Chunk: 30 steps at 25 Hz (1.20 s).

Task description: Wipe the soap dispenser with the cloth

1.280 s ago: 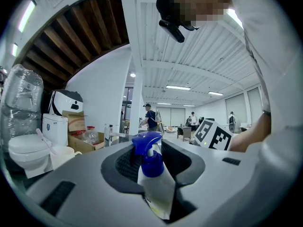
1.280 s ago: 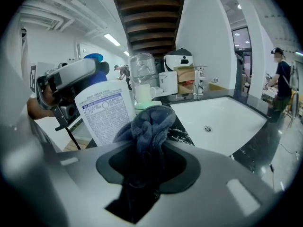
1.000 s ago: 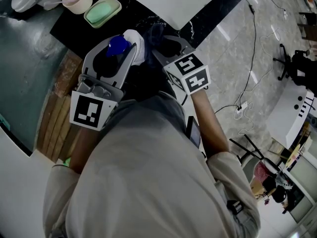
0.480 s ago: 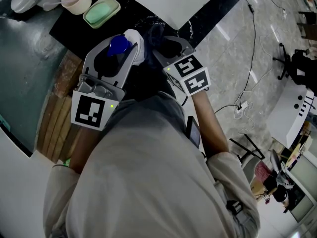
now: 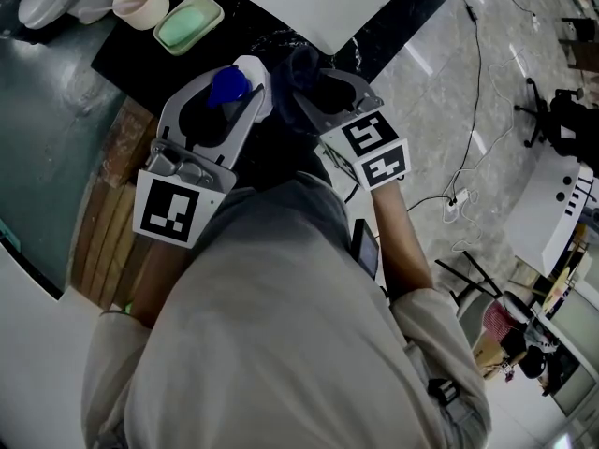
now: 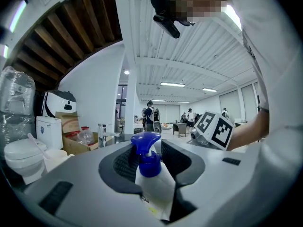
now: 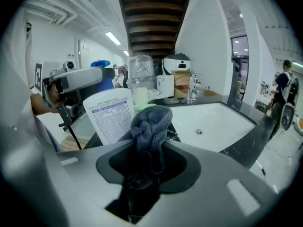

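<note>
My left gripper (image 5: 234, 90) is shut on the soap dispenser (image 5: 251, 75), a white bottle with a blue pump head (image 6: 146, 143), and holds it above the counter's edge. In the left gripper view the bottle (image 6: 156, 188) stands upright between the two dark pads. My right gripper (image 5: 314, 78) is shut on a dark grey-blue cloth (image 7: 150, 124), bunched up between its jaws. The cloth (image 5: 298, 62) rests against the lower side of the labelled bottle (image 7: 111, 115). The right gripper view also shows the left gripper (image 7: 71, 82) at the left.
Beyond both grippers, a white sink (image 5: 328, 3) is set in the black counter (image 5: 140, 50). A cup with a spoon (image 5: 140, 0) and a green soap dish (image 5: 190, 21) stand at its left. Cables (image 5: 463, 199) lie on the marble floor at the right.
The right gripper's marker cube has shifted a little right and down in the head view. The left gripper still holds the dispenser in the same spot.
</note>
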{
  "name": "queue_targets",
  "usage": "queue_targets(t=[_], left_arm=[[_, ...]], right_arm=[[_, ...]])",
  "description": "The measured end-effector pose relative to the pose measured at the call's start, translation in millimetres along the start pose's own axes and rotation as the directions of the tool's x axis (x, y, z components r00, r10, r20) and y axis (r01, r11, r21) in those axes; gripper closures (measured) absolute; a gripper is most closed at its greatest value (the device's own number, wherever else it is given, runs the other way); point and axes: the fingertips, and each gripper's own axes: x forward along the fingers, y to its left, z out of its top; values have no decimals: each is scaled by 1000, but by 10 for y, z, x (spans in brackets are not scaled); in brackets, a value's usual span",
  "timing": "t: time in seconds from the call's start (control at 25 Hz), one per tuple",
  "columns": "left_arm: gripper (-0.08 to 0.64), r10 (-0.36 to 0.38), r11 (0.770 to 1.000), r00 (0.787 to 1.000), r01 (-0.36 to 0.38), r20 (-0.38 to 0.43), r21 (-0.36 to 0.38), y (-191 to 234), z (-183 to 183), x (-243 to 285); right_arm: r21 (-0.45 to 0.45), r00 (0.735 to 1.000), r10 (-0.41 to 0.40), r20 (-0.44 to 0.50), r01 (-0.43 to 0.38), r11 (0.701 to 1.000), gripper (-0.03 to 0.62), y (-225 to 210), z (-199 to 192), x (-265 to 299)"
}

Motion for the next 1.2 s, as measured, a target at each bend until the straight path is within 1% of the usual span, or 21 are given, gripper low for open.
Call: queue_targets(t=[0.16, 0.32, 0.52, 0.72, 0.88, 1.16, 1.2], left_arm=[[436, -16, 1000, 1000, 16, 1, -3, -34, -11, 1], [436, -20, 1000, 1000, 20, 5, -24, -60, -20, -29], [433, -11, 999, 1000, 11, 9, -49, -41, -10, -72], [433, -3, 999, 1000, 4, 19, -47, -41, 13, -122], [433, -5, 998, 1000, 6, 16, -61, -45, 6, -155], [436, -5, 998, 1000, 6, 3, -60, -25, -41, -252], [448, -2, 998, 1000, 2, 3, -61, -18, -47, -269]], right_arm=[[58, 997, -4, 73, 0, 998, 468, -42, 90, -82], [106, 987, -28, 160, 11, 994, 468, -109, 215, -214], [114, 969, -65, 238, 39, 993, 468, -185, 389, -352], [128, 941, -109, 320, 71, 989, 469, -241, 570, -535], [126, 925, -125, 359, 85, 988, 472, -255, 669, -640], [131, 915, -132, 380, 88, 987, 476, -263, 751, -727], [131, 913, -131, 387, 86, 988, 476, -258, 772, -744]])
